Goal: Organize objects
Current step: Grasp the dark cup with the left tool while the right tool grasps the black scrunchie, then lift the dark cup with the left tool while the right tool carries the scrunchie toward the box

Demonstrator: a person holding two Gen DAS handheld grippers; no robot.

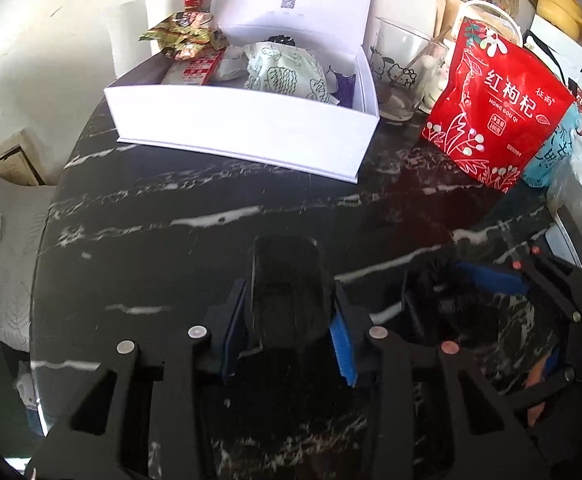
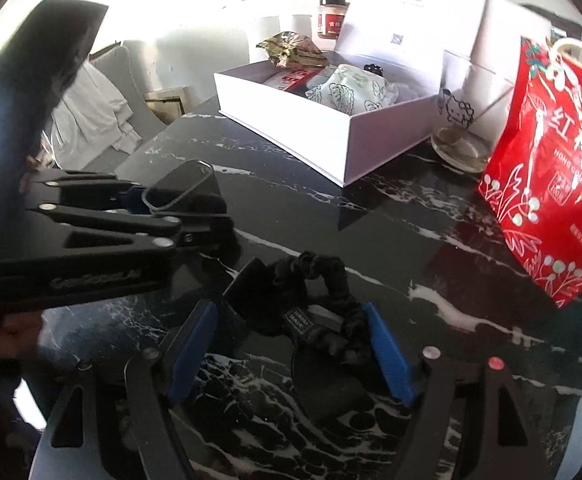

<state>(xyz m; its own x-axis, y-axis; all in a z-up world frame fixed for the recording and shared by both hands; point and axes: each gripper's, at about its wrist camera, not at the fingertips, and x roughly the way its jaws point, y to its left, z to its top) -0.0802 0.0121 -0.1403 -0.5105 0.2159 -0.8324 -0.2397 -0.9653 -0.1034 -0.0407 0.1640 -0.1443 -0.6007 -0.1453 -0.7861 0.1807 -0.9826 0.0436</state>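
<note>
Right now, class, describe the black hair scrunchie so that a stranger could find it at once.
Start at the open white box on the black marble table, then come toward the camera. The scrunchie lies on the table between the open right gripper fingers. Unlike the smooth black case beside it, it is a ruffled fabric ring.

Your matte black, silver-riveted left gripper and right gripper carry ribbed blue pads; one bears white, probably brand, lettering.
</note>
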